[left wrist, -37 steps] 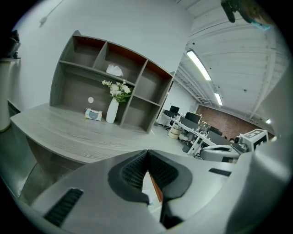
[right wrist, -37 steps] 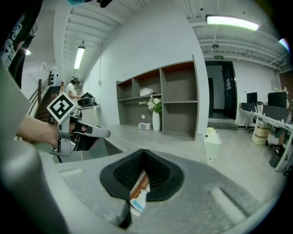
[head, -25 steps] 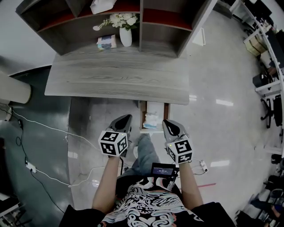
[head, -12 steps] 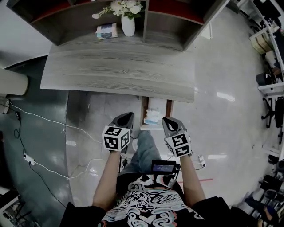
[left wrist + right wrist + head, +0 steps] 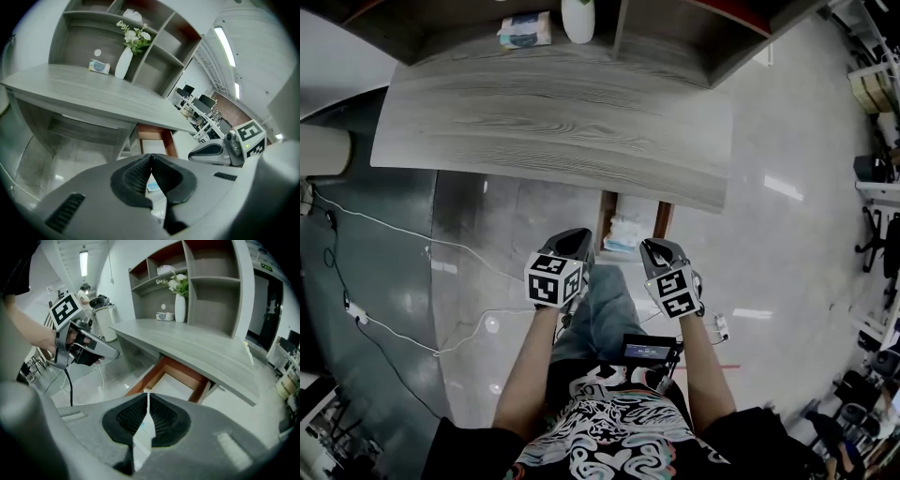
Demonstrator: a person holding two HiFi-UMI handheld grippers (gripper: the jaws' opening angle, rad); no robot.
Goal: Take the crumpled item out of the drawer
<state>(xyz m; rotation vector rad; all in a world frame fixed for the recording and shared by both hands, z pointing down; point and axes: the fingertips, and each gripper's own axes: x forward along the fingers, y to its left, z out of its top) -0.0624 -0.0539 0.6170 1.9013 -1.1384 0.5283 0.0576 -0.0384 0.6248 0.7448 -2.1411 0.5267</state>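
Under the grey desk [image 5: 553, 141] a wood-sided drawer [image 5: 603, 225] stands pulled out. A pale, crumpled item [image 5: 625, 235] with a bluish tint lies inside it. My left gripper [image 5: 577, 238] is shut and empty, just left of the drawer's front. My right gripper [image 5: 652, 247] is also shut and empty, at the drawer's front right corner. In the left gripper view the shut jaws [image 5: 151, 156] point toward the drawer [image 5: 161, 137], with the right gripper [image 5: 212, 152] beside them. The right gripper view shows its shut jaws [image 5: 148, 394] over the drawer [image 5: 190, 376].
A white vase [image 5: 123, 63] with flowers and a small tissue pack [image 5: 525, 31] stand at the back of the desk under open shelves [image 5: 211, 282]. White cables [image 5: 384, 328] trail across the floor at left. A small screen [image 5: 645, 351] hangs at the person's waist.
The view has closed in on the desk, which now sits lower in the picture. Both grippers have edged forward to the drawer's front and stay shut.
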